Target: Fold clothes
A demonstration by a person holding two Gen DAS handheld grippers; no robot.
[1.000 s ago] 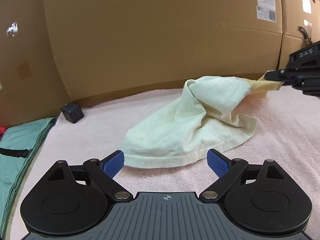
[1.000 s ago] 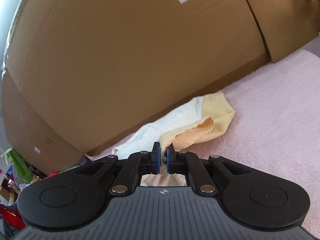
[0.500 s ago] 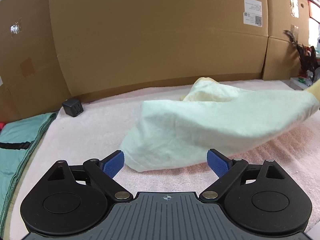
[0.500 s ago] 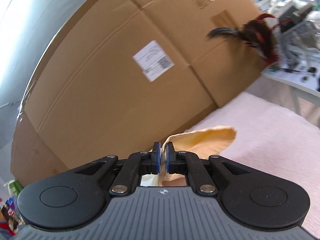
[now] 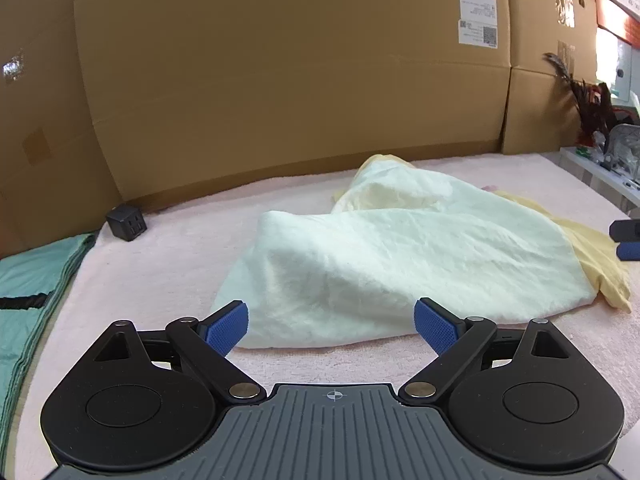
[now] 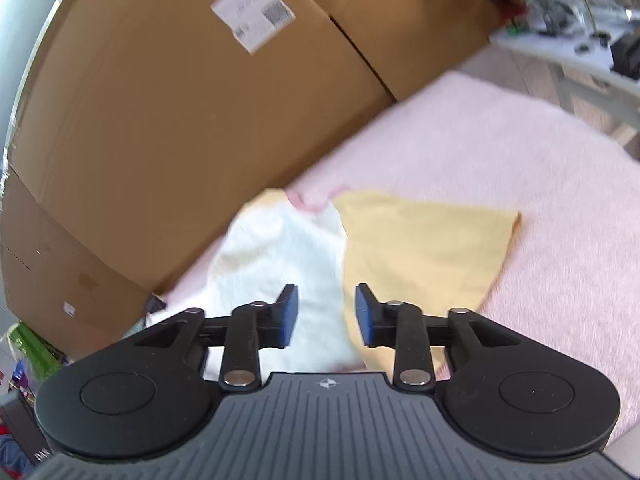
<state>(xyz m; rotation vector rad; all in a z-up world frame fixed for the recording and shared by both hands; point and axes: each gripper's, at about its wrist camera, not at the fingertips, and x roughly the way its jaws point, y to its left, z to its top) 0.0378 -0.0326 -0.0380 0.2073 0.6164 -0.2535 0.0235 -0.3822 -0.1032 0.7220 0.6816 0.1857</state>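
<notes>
The pale cream-and-yellow cotton garment lies in a loose, rumpled heap on the pink terry-covered bench, spread from the centre of the left wrist view out toward 3 o'clock, with a yellow part laid out flat at its right end. As a judgement, the folding is at an early stage: the cloth has been drawn out sideways and set down, but no crisp fold is visible, the white part bulges and the edges are not lined up, so smoothing and the actual folds are still to do. The right gripper has just been opening its jaws; they stand partly apart over the cloth, which passes beneath the gap, and the blue pads do not press on it, so it holds nothing. The left gripper hovers at the near hem at 6 o'clock with its jaws wide and empty, the hem just beyond its pads. Around the work, tall brown cardboard boxes wall in the far side from 10 to 2 o'clock, close behind the garment, which limits room to spread it away from the person. A small black cube-shaped charger sits at 10 o'clock, well apart from the cloth, and a folded teal fabric pile lies at 9 o'clock along the bench edge. A cluttered white shelf stands at 3 o'clock. Nothing lies on the garment itself.
</notes>
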